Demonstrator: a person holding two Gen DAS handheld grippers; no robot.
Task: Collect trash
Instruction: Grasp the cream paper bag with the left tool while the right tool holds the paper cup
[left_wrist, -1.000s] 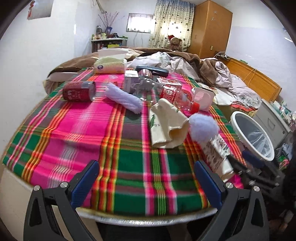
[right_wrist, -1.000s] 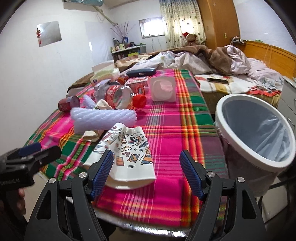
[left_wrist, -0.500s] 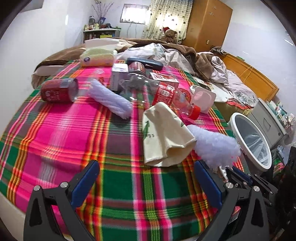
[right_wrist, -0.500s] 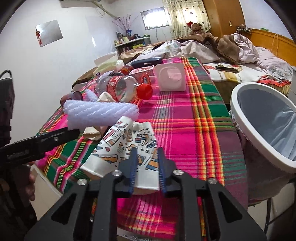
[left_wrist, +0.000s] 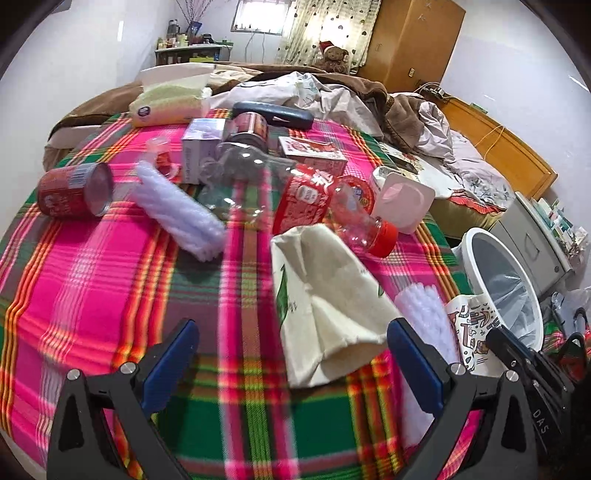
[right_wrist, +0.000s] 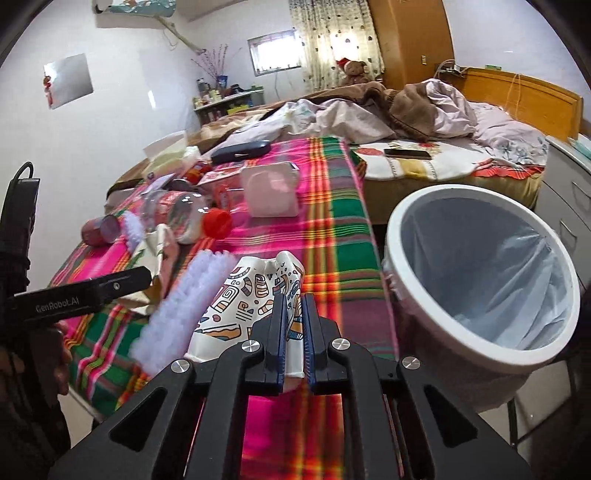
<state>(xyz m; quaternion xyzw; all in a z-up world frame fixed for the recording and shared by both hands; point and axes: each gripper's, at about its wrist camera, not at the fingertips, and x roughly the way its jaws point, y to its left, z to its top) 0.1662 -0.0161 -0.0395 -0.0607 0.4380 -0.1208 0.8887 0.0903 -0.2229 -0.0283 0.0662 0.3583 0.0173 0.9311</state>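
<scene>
The right gripper (right_wrist: 294, 314) has its jaws pinched nearly together on the near edge of a patterned paper cup (right_wrist: 251, 302), crushed flat between the blue pads. Touching the cup on its left lies a white foam sleeve (right_wrist: 184, 306). Just right of the jaws stands the bin (right_wrist: 417, 236), white-rimmed and lined with a clear bag, beside the edge of the plaid cloth (right_wrist: 332, 229). Ahead of the jaws, further up the cloth, are a white square tub (right_wrist: 271, 194) and a clear bottle (right_wrist: 184, 218) with a red cap, lying on its side.

The left gripper (left_wrist: 291, 354) hangs with its jaws wide apart and nothing between the pads; they are above the cloth (left_wrist: 92, 277). A flattened cream cup (left_wrist: 321, 295) lies just ahead of the jaws, towards the right finger. Right of that finger are the foam sleeve (left_wrist: 424, 310) and the patterned cup (left_wrist: 467, 325), with the right gripper's black tip on it, and the bin (left_wrist: 480, 236) beyond. Ahead, a 2nd foam sleeve (left_wrist: 177, 210) and the bottle (left_wrist: 332, 210) lie across the cloth, and a red can (left_wrist: 74, 190) rests on its side far to the left.
</scene>
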